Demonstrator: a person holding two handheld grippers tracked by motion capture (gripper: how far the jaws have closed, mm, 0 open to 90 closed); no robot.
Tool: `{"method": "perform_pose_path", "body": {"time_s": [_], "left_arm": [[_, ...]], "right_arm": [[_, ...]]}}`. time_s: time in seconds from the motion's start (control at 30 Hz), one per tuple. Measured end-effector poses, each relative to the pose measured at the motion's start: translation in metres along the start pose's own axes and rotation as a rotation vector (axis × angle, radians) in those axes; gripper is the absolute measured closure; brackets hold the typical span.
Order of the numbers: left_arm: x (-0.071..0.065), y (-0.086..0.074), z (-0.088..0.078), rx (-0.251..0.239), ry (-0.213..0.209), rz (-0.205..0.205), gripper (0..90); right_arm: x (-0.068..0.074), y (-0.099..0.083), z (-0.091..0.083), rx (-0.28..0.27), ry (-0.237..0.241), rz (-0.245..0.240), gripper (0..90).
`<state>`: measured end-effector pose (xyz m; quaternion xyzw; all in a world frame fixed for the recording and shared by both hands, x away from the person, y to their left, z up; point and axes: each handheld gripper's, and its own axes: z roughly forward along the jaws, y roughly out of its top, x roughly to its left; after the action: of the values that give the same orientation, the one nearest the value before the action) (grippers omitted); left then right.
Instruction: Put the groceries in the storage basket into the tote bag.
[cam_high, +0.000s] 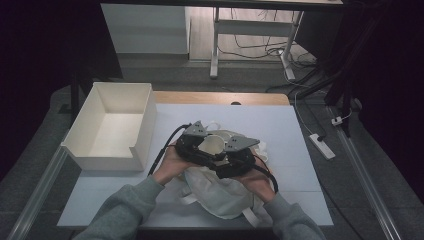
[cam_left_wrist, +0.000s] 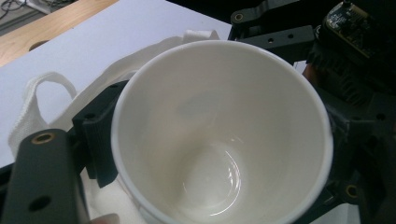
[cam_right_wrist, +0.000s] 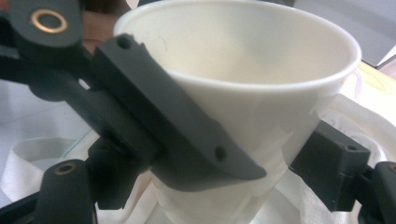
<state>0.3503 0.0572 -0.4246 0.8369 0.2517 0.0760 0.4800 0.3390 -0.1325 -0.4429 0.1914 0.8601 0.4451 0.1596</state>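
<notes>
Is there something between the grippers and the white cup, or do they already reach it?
Nothing visible stands between. The white cup sits between both grippers' jaws above the cloth bag: the left gripper and the right gripper flank its wall directly.

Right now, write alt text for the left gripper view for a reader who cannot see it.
A white cup, empty and seen from above, sits between black gripper jaws, with a ribbed pad against its left wall. Beneath it lies a white cloth bag with a loop handle on a white table; the other gripper's black body is at the upper right.
</notes>
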Motion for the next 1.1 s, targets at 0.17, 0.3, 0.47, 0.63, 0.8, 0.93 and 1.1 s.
{"method": "perform_pose_path", "body": {"time_s": [0.17, 0.3, 0.47, 0.63, 0.8, 0.93, 1.1], "left_arm": [[0.002, 0.002, -0.014, -0.065, 0.024, -0.013, 12.8], [0.010, 0.003, -0.032, -0.118, 0.023, -0.030, 12.8], [0.023, -0.001, -0.046, -0.119, 0.051, -0.066, 13.5], [0.033, -0.006, -0.049, -0.100, 0.095, -0.095, 14.3], [0.036, -0.007, -0.049, -0.084, 0.095, -0.100, 14.6], [0.036, -0.008, -0.046, -0.077, 0.096, -0.097, 15.3], [0.035, -0.009, -0.045, -0.065, 0.100, -0.091, 15.8]], "right_arm": [[-0.003, -0.002, 0.000, 0.012, -0.030, -0.003, 22.5], [-0.017, -0.008, -0.003, 0.017, -0.068, 0.036, 22.6], [-0.028, -0.015, -0.008, 0.022, -0.094, 0.084, 22.6], [-0.027, -0.024, -0.002, 0.071, -0.064, 0.094, 22.6], [-0.028, -0.033, 0.012, 0.121, -0.059, 0.092, 22.6], [-0.028, -0.036, 0.020, 0.147, -0.085, 0.072, 22.6], [-0.037, -0.043, 0.024, 0.157, -0.087, 0.094, 22.6]]}}
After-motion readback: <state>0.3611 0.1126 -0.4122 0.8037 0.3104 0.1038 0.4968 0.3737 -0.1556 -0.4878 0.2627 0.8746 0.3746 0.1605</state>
